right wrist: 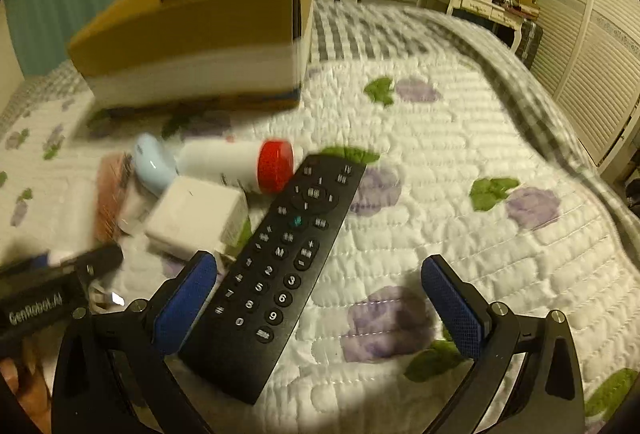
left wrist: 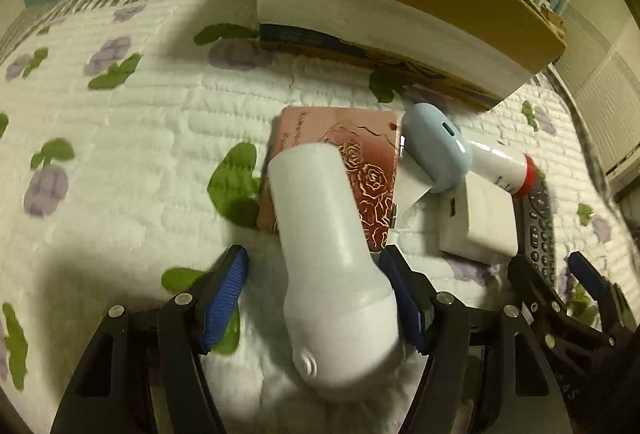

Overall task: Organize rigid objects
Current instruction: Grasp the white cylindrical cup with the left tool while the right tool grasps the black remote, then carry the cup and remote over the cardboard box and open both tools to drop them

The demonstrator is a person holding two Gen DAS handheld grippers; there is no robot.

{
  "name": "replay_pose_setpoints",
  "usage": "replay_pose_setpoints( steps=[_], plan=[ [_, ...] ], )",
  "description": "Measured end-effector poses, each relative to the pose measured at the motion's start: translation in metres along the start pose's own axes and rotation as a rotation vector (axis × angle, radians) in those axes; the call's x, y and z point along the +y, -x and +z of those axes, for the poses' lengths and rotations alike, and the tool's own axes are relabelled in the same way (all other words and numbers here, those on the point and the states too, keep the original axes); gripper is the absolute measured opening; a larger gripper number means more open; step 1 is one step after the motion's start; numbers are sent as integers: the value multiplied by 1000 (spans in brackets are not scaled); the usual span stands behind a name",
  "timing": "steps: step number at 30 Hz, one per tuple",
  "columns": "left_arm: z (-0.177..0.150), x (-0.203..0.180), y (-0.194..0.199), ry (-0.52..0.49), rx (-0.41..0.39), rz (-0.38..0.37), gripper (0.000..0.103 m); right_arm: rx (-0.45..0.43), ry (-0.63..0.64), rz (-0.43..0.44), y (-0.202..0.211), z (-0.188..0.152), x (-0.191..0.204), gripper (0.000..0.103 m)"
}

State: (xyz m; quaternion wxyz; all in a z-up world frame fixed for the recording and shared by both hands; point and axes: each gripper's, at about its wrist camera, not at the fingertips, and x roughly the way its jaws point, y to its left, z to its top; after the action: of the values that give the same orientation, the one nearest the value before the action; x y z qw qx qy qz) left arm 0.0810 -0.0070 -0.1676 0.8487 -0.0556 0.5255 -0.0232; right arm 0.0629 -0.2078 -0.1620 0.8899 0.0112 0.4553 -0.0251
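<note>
Left gripper jaws apart around pale bottle lying on quilt, right gripper spread wide over black remote, cardboard box behind the clutter.

A white bottle lies across a rose-patterned pink case; right of them lie a blue case, red-capped bottle, white adapter and black remote.

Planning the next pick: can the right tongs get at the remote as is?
Probably yes. The right tongs are open, the remote lies face up between the fingers, nothing on top; the white adapter crowds its left edge.
</note>
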Motion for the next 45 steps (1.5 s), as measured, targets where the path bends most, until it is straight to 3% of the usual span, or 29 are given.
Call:
replay_pose_setpoints(
  steps=[3,6,8,11,13,18,23,29,32,41,45],
  plan=[
    [-5,-1,7,-29,-26,-17,70,15,4,26,-6,-2,0,101],
    [-12,1,16,-67,-39,-50,66,13,6,53,-4,-5,-1,89],
    [-21,-3,26,-106,-67,-94,43,16,15,59,-2,-7,0,66],
    [-35,-17,36,-201,-119,-45,43,22,14,66,4,-11,0,42],
    [-38,-23,36,-218,-130,-34,43,33,-6,95,7,-14,-5,41],
    [-30,-8,40,-157,-123,-90,43,28,-58,147,16,-18,-15,39],
    [-30,-11,46,-146,-138,-97,43,-34,-46,148,35,-18,-11,30],
    [-27,-9,57,-129,-158,-98,43,-47,-72,156,41,-21,-16,27],
    [-28,-2,69,-116,-179,-98,43,-84,-69,150,55,-21,-17,20],
    [-29,11,95,-94,-202,-96,43,-168,-62,141,83,-21,-11,20],
    [-26,13,115,-113,-239,-96,43,-250,-49,125,112,-17,-7,20]
  ],
)
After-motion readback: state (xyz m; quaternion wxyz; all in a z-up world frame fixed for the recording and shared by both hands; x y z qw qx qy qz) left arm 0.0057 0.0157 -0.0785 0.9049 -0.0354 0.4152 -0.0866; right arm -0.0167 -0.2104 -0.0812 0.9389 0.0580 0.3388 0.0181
